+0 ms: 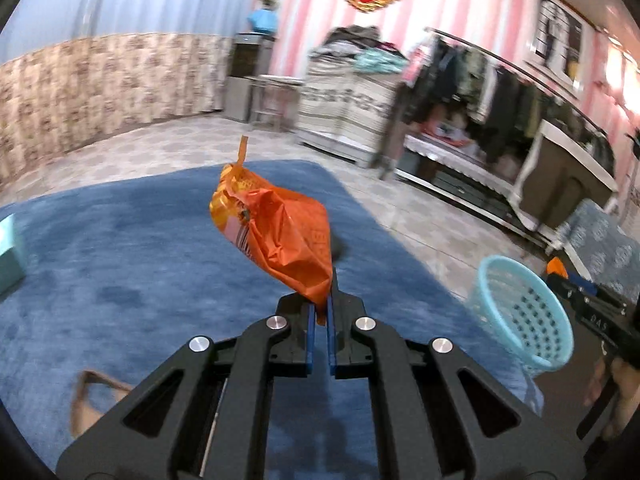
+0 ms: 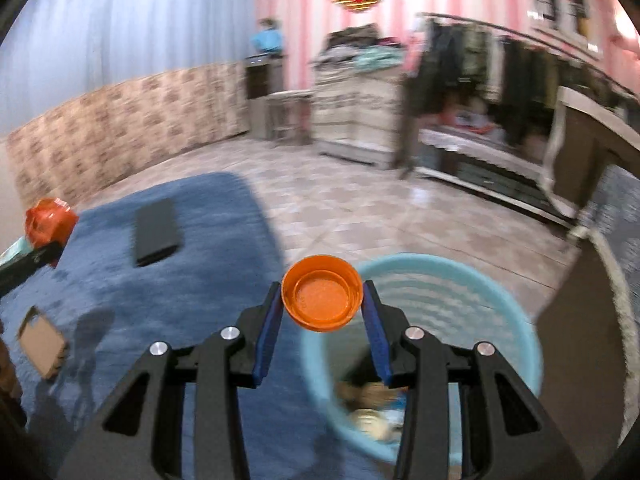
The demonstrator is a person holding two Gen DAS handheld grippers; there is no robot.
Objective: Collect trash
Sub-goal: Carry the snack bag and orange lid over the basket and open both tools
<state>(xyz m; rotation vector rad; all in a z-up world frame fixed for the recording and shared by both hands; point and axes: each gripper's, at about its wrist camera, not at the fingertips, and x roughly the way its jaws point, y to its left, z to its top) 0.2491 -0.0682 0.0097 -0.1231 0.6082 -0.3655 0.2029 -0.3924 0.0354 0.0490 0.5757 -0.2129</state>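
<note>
Left gripper (image 1: 322, 304) pinches our orange wrapper (image 1: 276, 236) by one corner, mid-frame: light, crinkly, slippery film. Right gripper (image 2: 322, 300) clamps the stiff orange cap (image 2: 322, 298) across its rim, above the blue basket (image 2: 516, 292) at lower right.

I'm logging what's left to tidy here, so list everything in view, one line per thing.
snack wrapper: one, orange, pinched in the left tool, above the rug
bottle cap: one, orange, between the right tool's pads, at the basket's near rim
basket: one, light blue, on the floor beside the rug, some trash inside
rug: one, blue, on the tiled floor
black flat object: one, black, on the rug
cardboard piece: one, brown, on the rug
teal box: one, teal, rug's left edge
left tool: one, black with blue pads, shut on the wrapper
right tool: one, black with blue pads, gripping the cap
</note>
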